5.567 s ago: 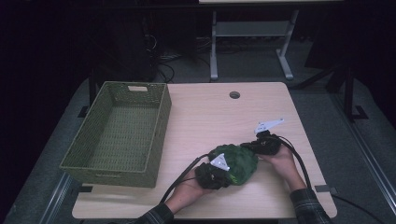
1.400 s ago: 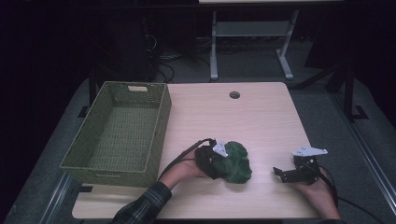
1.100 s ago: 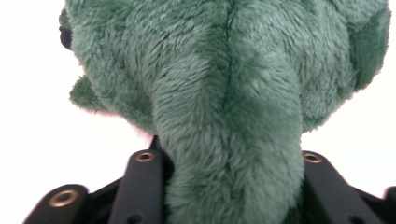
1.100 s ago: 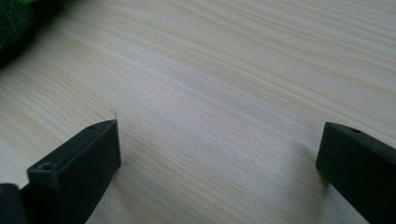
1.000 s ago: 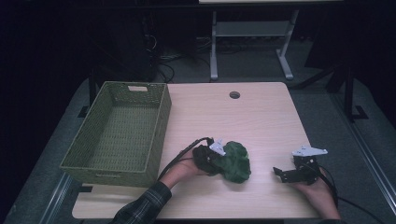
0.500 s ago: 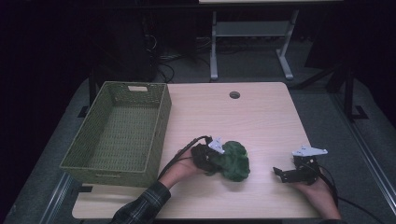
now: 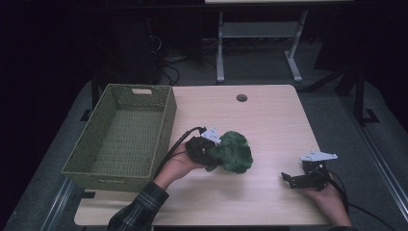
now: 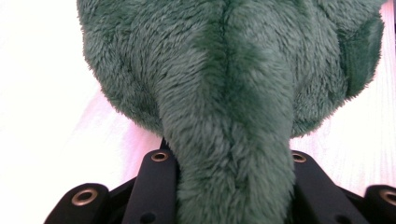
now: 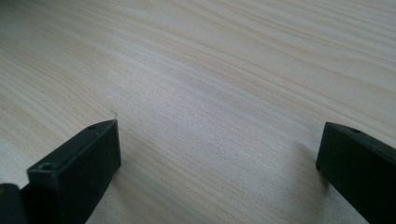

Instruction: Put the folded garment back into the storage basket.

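My left tongs (image 7: 208,150) pinch a fold of green plush toy (image 7: 232,151), mid-table, right of the basket (image 7: 120,137). Right tongs (image 7: 293,178) gape wide, empty. Soft fold could slip out mid-carry.

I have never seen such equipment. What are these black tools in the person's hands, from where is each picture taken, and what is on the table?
A person sits at a wooden table and holds a hand tool with two black jaws, called a gripper, in each hand. The high view comes from a fixed camera above the table. The other two pictures come from small cameras riding on the grippers, looking along their jaws.

The left gripper is closed on a green plush toy; in the left gripper view a narrow part of the toy is squeezed between the jaws. The right gripper is open with nothing between its jaws, low over bare wood near the table's right edge. An empty green woven basket stands at the table's left side.
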Demonstrator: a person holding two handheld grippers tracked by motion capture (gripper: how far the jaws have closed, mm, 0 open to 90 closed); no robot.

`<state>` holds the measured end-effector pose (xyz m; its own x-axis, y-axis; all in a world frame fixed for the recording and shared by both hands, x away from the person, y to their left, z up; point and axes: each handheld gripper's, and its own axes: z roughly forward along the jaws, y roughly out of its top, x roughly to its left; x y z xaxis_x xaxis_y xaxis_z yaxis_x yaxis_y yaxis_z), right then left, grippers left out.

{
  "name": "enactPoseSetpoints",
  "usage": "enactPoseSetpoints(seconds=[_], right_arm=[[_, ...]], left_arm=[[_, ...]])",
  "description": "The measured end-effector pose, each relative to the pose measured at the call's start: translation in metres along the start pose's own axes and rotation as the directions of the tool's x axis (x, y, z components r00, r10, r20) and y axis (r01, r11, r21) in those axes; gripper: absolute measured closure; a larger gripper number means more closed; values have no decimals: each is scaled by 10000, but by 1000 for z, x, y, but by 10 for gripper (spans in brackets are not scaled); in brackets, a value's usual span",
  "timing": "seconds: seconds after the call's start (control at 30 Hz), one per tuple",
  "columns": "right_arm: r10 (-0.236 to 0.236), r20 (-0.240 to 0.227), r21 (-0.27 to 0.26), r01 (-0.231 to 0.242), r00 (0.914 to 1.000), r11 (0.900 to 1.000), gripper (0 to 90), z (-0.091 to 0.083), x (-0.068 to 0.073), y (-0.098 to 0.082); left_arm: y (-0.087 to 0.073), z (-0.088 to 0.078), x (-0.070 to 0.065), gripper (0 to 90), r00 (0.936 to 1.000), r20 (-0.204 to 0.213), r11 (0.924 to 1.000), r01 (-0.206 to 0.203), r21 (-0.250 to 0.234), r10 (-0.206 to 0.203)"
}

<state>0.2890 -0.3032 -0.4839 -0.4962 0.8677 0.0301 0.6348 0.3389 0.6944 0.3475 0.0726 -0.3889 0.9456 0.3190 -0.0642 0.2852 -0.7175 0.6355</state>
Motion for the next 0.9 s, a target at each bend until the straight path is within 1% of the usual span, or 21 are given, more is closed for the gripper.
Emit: enactPoseSetpoints(seconds=[0.23,0.3,0.33,0.4,0.43,0.47,0.5,0.6,0.67,0.9], right_arm=[[-10,3,-6,10,10000,10000,0,0,0,0],[-14,3,-7,14,10000,10000,0,0,0,0],[-13,4,-6,13,10000,10000,0,0,0,0],[-6,5,-8,6,10000,10000,0,0,0,0],[-9,6,-5,9,10000,10000,0,0,0,0],[-7,6,-4,7,10000,10000,0,0,0,0],[-4,9,-7,4,10000,10000,0,0,0,0],[5,13,-9,-5,10000,10000,0,0,0,0],[7,18,-9,-7,10000,10000,0,0,0,0],[46,53,-8,-46,10000,10000,0,0,0,0]], left_arm=[[5,-30,4,689,9988,-420,9995,249,-213,-257],[6,-39,6,689,9984,-542,9996,170,-234,-182],[6,-44,7,689,9978,-593,9992,282,-287,-298],[6,-55,9,689,9964,-813,9992,209,-354,-237],[6,-60,9,689,9955,-873,9985,325,-442,-363],[6,-66,10,689,9946,-993,9987,265,-426,-306],[5,-71,11,688,9931,-1108,9980,326,-548,-386],[2,-89,15,688,9890,-1400,9975,398,-586,-477],[-1,-101,18,687,9849,-1626,9965,486,-680,-592],[-14,-131,28,686,9720,-2134,9923,801,-950,-989]])
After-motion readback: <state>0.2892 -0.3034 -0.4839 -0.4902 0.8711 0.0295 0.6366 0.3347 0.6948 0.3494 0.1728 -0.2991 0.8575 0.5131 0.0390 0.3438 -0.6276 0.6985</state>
